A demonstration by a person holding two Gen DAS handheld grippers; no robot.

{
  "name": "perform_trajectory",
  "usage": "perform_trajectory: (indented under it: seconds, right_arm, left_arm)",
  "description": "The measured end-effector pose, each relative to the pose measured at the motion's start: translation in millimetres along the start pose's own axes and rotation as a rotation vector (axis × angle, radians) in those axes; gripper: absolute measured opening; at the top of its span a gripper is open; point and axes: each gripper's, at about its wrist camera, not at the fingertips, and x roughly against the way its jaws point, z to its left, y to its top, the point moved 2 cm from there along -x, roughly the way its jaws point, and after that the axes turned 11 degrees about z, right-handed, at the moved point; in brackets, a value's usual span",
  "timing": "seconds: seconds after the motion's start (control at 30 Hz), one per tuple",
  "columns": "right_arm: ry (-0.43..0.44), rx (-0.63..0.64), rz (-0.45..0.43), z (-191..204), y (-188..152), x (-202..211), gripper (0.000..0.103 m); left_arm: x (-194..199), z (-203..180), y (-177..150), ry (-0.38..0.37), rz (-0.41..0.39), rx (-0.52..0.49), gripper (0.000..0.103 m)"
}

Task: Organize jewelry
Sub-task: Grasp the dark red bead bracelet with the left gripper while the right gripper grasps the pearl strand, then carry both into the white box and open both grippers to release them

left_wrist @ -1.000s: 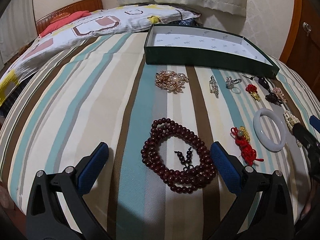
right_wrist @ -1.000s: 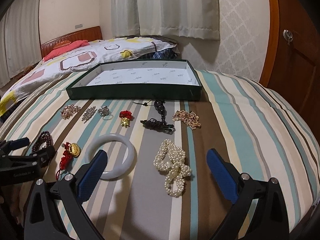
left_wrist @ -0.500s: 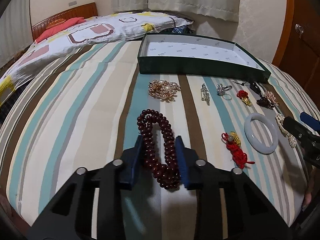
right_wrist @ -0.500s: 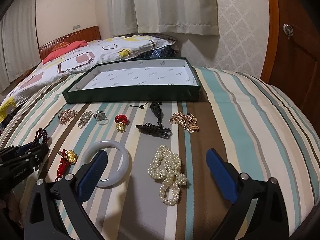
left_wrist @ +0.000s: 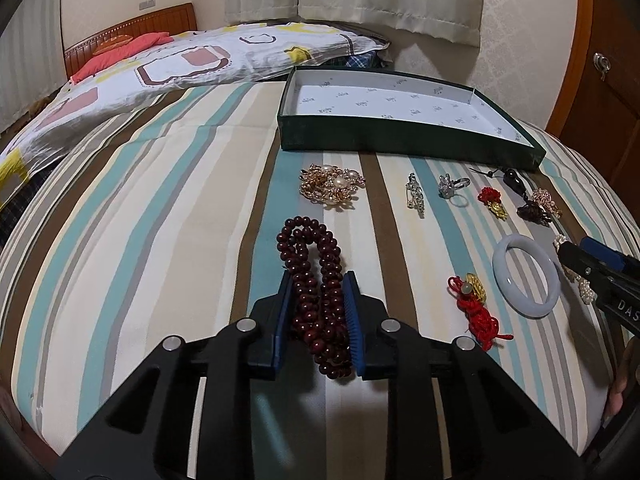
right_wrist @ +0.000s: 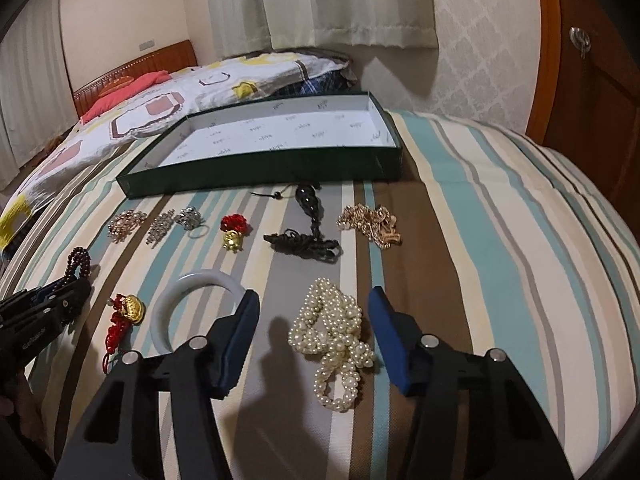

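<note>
Red bead strand (left_wrist: pixel 316 280) clamped by left gripper (left_wrist: pixel 317 300); dangling loops could be snagged. Right gripper (right_wrist: pixel 312 332) held open around pearls (right_wrist: pixel 334 336).

Bare bedspread (left_wrist: pixel 160 240) left of beads (left_wrist: pixel 316 280); trinkets crowd right.

Striped bedspread (left_wrist: pixel 168 208) in teal, brown and cream covers the bed. Patterned white quilt (left_wrist: pixel 160 76) lies beside an orange-red pillow (left_wrist: pixel 120 50) near the wooden headboard (right_wrist: pixel 132 76). Cream curtains (right_wrist: pixel 340 0); brown wooden door (right_wrist: pixel 592 80).
</note>
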Motion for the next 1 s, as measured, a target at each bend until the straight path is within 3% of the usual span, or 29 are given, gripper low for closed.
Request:
perform_trajectory:
  seconds: [0.17, 0.47, 0.73, 1.0]
  right_arm:
    - [0.009, 0.005, 0.043, 0, -2, -6, 0.040]
    - [0.013, 0.007, 0.024, -1, -5, -2, 0.024]
    - [0.017, 0.020, -0.003, 1, -4, 4, 0.014]
    - [0.027, 0.017, -0.019, 3, -1, 9, 0.013]
  left_arm:
    - [-1, 1, 1, -0.007, -0.001, 0.002, 0.024]
    - [-2, 2, 2, -0.030, -0.004, 0.014, 0.015]
    - [2, 6, 0, -0.054, -0.021, 0.032, 0.012]
    - [18, 7, 6, -0.049, -0.077, 0.030, 0.012]
